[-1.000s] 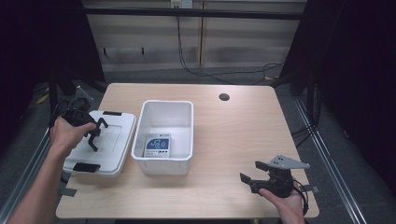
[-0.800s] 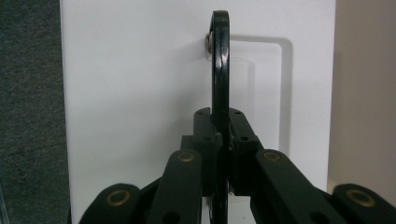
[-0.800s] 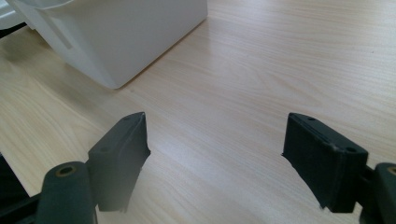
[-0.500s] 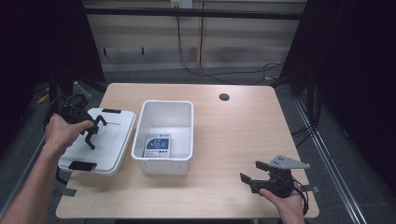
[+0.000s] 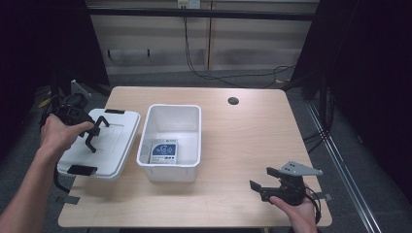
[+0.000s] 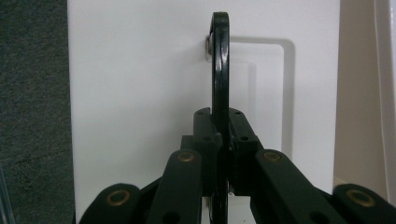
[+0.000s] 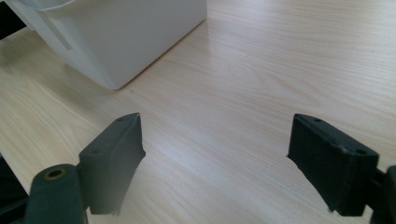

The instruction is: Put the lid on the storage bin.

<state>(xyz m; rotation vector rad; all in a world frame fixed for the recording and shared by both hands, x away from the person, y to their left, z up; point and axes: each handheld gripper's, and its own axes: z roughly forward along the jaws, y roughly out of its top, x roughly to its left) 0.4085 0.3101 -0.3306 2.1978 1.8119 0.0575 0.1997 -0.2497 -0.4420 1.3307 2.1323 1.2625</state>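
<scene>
The left gripper pinched the black handle of the white lid, just left of the open tub; the right gripper, spread, hovered well apart

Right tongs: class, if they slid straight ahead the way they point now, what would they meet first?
Probably the white bin. The right tongs are open over bare table, and the bin's corner lies ahead, slightly left; depth is uncertain.

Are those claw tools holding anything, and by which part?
The left gripper pinches the white lid by its black handle. The right gripper holds nothing.
</scene>
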